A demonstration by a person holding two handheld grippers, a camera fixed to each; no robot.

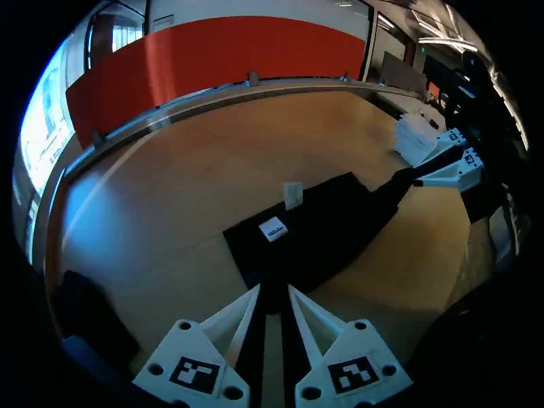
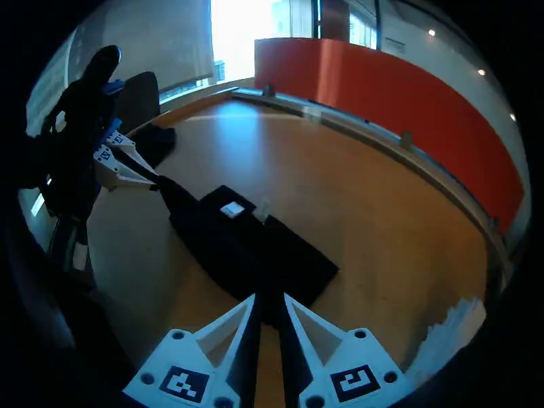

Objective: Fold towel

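A black towel (image 1: pixel 326 224) lies stretched across the wooden table (image 1: pixel 204 177), with a white label (image 1: pixel 273 229) on top. My left gripper (image 1: pixel 274 291) is shut on the towel's near edge, dark cloth running between its fingers. Farther right, my right gripper (image 1: pixel 416 178) pinches the opposite end, which is pulled up into a point. In the right gripper view the same towel (image 2: pixel 251 255) spreads ahead, and my right gripper (image 2: pixel 270 298) is shut on its near edge. Across from it, the left gripper (image 2: pixel 155 178) holds the far corner, lifted slightly off the table.
A stack of folded white cloths (image 1: pixel 415 136) sits at the table's right end. A dark cloth heap (image 2: pixel 155 139) lies near the table's far corner. An orange partition (image 1: pixel 217 54) runs along the table's back edge. A person's dark sleeve (image 2: pixel 75 156) is behind the left gripper.
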